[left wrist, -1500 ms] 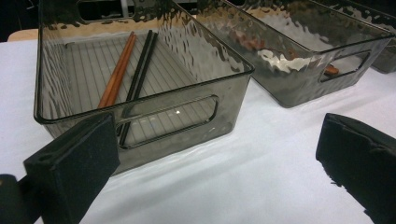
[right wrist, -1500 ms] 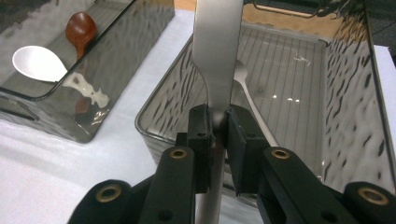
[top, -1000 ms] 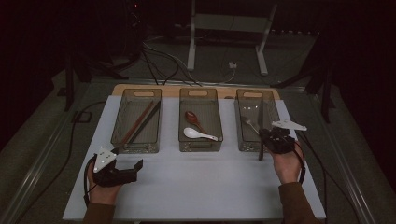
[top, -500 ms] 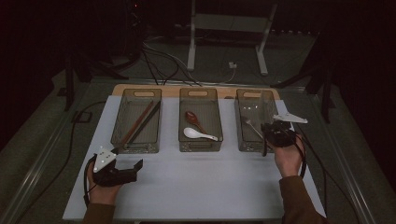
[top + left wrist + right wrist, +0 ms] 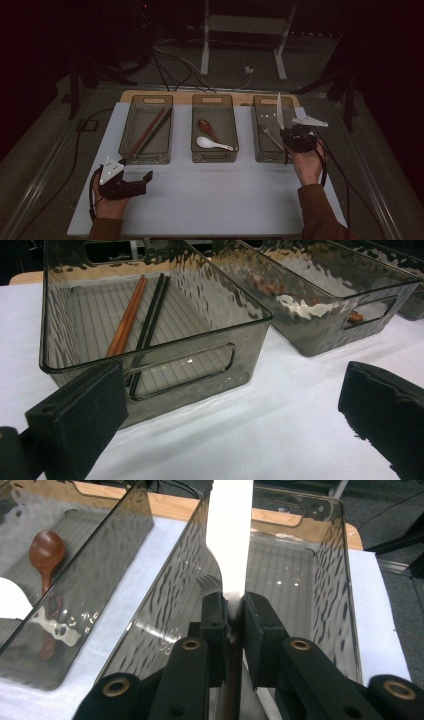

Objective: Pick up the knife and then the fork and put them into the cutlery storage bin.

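Observation:
A table knife [image 5: 279, 107] with a pale blade and dark handle is clamped in my right gripper [image 5: 286, 134], blade standing up over the right bin [image 5: 272, 97]. In the right gripper view the pads [image 5: 214, 615] press on the knife [image 5: 229, 530] where the blade meets the handle, above the right bin [image 5: 325, 580]. A metal fork [image 5: 270, 136] lies in that bin. My left gripper [image 5: 146, 177] rests open on the white mat, its jaws wide apart in front of the left bin [image 5: 200, 365], nothing between them.
The left bin [image 5: 127, 145] holds brown and black chopsticks [image 5: 150, 131]. In the middle bin [image 5: 215, 97] lie a brown wooden spoon [image 5: 206, 126] and a white spoon [image 5: 210, 143]. A white mat [image 5: 225, 200] covers the table; cables and a stand sit beyond it.
My right gripper has edged slightly away from the person with the knife, toward the right bin. The left gripper has stayed where it was.

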A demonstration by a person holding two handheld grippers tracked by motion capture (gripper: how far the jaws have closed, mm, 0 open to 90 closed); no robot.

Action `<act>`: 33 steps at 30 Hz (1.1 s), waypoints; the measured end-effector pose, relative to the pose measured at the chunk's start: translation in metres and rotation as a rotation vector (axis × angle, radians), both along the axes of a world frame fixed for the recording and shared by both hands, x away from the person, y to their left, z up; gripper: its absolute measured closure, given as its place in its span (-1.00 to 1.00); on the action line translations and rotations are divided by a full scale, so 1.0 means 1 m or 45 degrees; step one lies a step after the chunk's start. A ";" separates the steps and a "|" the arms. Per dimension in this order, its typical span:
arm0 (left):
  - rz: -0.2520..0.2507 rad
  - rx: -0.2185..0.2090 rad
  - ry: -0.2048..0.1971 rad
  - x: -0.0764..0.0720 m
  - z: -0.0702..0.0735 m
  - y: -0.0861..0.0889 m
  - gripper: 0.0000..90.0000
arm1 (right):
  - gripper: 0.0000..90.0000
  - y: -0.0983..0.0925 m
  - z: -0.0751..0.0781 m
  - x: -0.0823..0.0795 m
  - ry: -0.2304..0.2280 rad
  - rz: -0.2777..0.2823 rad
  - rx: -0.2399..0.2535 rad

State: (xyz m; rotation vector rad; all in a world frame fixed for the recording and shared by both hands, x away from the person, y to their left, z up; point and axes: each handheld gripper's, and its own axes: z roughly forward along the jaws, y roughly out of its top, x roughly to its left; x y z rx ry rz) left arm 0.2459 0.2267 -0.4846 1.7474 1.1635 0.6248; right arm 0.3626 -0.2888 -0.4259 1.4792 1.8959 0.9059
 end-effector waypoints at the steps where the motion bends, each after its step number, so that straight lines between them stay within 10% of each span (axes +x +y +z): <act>1: 0.001 0.000 0.000 0.000 0.000 0.000 -0.99 | 0.79 0.000 0.001 0.001 -0.001 -0.001 -0.002; 33: 0.003 -0.002 0.003 0.000 0.000 0.001 -0.99 | 0.79 -0.006 0.002 0.021 0.000 -0.052 -0.013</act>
